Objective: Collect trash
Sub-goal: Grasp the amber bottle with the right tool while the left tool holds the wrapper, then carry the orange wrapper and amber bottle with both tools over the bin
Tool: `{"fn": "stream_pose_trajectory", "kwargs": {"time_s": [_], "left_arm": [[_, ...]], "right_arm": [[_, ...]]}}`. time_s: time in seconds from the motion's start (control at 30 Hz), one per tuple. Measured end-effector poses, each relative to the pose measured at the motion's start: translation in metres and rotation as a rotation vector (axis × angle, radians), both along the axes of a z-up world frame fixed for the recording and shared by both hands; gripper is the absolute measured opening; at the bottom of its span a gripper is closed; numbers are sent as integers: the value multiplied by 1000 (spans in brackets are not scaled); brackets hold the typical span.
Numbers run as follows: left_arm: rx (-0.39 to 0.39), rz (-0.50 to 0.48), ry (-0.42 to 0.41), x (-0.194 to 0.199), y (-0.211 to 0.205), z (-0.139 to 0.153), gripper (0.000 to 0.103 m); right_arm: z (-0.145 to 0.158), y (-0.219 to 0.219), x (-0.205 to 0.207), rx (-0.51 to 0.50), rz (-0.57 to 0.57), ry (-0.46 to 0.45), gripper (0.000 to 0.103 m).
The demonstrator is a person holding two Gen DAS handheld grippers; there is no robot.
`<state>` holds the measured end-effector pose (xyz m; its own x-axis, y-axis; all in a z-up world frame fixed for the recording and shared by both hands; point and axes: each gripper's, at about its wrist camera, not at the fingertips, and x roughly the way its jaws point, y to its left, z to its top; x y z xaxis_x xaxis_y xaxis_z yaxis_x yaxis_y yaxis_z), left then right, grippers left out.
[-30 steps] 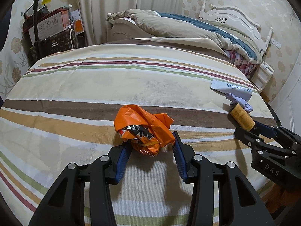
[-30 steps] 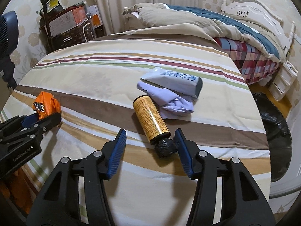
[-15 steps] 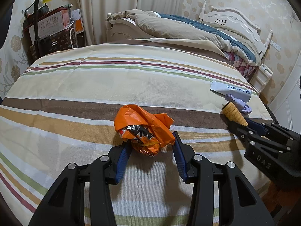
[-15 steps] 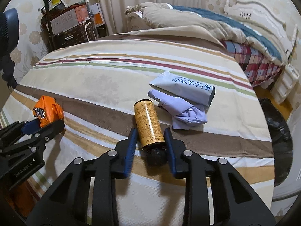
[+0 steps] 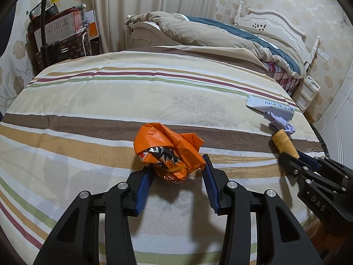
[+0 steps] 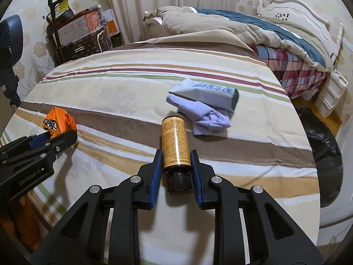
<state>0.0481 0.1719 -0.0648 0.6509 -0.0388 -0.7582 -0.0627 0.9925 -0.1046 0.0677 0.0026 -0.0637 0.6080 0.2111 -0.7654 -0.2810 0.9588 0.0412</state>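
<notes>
The striped bed cover [image 5: 132,92] fills most of both views and carries all the trash. In the left wrist view the left tool [image 5: 176,172] sits at lower centre with its blue pads partly closed on either side of a crumpled orange wrapper [image 5: 167,148]; the pads touch the wrapper's lower edges, and the wrapper rests on the cover at the brown stripe. In the right wrist view the right tool [image 6: 176,165] occupies lower centre; its jaws have just been closing and now stand narrow, both pads pressed against the sides of a gold-labelled bottle [image 6: 175,143] near its black cap [image 6: 178,180]. The bottle lies on its side, base pointing up the frame, cap toward the camera. Just beyond the bottle's base, to the upper right, lies a crumpled lilac tissue [image 6: 205,117], touching a pale printed packet [image 6: 205,90] behind it. The same wrapper shows at the left edge of the right view, with the left tool's arm below it. A dark bin bag [image 6: 320,143] stands off the bed's right edge. At the upper right of both views a second bed with a rumpled duvet [image 5: 209,35] adjoins the cover. A loaded trolley [image 5: 57,35] stands at upper left against the wall.
</notes>
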Motion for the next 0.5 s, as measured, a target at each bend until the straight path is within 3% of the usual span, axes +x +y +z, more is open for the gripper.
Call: {"fn": "stream_pose_trajectory", "kwargs": {"time_s": [0.5], "left_arm": [[17,-1,1,1,-3,0,44]], "right_arm": [[-1,-15,-1,1,-23,8,26]]}}
